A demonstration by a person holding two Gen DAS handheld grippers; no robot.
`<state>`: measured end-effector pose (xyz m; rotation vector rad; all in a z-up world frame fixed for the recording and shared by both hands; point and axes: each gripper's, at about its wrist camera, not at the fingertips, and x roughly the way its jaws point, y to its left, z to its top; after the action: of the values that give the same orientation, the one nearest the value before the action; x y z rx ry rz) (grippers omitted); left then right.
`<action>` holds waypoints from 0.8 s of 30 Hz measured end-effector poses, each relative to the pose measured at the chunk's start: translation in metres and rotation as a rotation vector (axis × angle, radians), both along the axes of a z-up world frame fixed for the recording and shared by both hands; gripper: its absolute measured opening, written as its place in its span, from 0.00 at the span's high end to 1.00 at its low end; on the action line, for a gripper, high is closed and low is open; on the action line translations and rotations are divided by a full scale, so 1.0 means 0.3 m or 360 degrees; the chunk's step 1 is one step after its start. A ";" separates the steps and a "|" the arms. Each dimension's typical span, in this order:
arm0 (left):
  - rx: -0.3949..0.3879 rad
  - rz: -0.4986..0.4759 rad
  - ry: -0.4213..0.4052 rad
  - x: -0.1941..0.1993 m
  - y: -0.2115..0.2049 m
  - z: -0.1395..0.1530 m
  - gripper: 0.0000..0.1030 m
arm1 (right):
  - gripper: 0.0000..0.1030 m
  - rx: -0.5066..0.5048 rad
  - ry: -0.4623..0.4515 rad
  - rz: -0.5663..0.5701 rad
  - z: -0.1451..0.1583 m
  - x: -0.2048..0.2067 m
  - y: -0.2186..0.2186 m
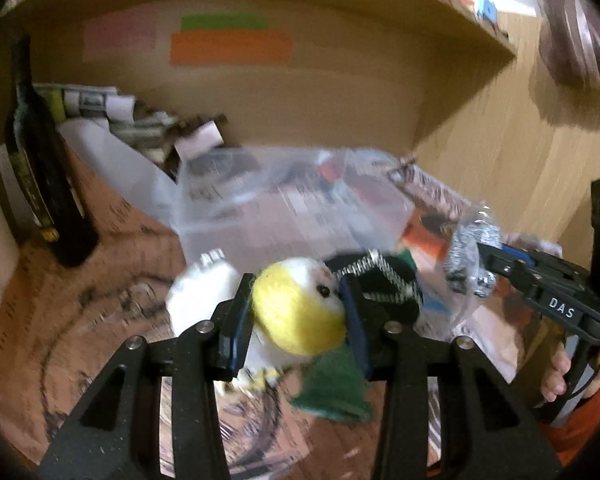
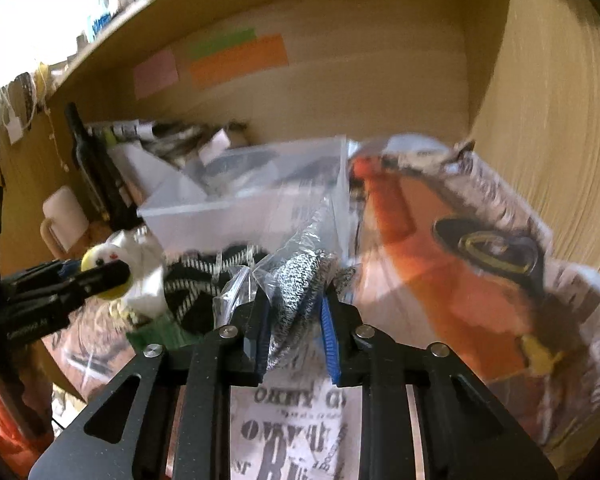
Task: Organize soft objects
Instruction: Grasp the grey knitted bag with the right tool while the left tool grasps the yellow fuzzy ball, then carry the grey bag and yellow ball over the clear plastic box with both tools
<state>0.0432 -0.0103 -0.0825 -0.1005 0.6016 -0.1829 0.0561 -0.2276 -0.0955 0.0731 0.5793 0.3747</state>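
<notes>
1. Black jaws of the left gripper point(image 1: 298, 316) fill the lower part of the left wrist view, clamped on a small plush bird point(image 1: 300, 308) with a yellow and white head; its dark eye faces two o'clock.

2. Black jaws of the right gripper point(image 2: 294, 316) are clamped on a grey knitted item in a clear plastic bag point(image 2: 300, 280), which rises toward twelve o'clock from the pads.

3. Behind both loads, toward twelve o'clock, stands a clear plastic bin point(image 1: 260, 208), open on top, on a surface covered in printed newspaper point(image 2: 300, 412). It appears to be the likely place for the soft things, though that is a judgement.

4. A black fabric piece with white zigzag stripes point(image 1: 380, 280) and a green cloth point(image 1: 336, 384) lie just beside the bird, at three and five o'clock.

5. A dark bottle point(image 1: 40, 168) stands at nine o'clock in the left view, well apart from the bin.

6. To do this step well, lift each load above the bin's near wall before moving forward, so neither catches the rim.

7. Bring one gripper in at a time; the two are near each other and could collide over the opening.

8. Hold the bag gently; slick plastic can slip from the pads.

9. Release only once the item hangs inside the walls.
</notes>
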 end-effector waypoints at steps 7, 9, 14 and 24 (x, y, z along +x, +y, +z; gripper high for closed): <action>-0.0015 0.0094 -0.0132 0.090 0.088 0.120 0.59 | 0.80 0.0009 -0.0228 -0.0004 0.133 0.044 0.012; -0.0019 0.0111 -0.0152 0.117 0.112 0.143 0.59 | 0.80 0.0010 -0.0285 -0.0001 0.165 0.068 0.017; -0.0013 0.0152 -0.0144 0.205 0.149 0.165 0.59 | 0.80 -0.0003 -0.0376 0.0027 0.227 0.140 0.045; 0.0025 0.0144 0.0030 0.405 0.160 0.132 0.59 | 0.80 -0.0059 -0.0344 0.0105 0.234 0.305 0.161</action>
<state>0.1647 0.0377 -0.0429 -0.1144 0.6157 -0.0896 0.1474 -0.1794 -0.0254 -0.0221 0.3758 0.4295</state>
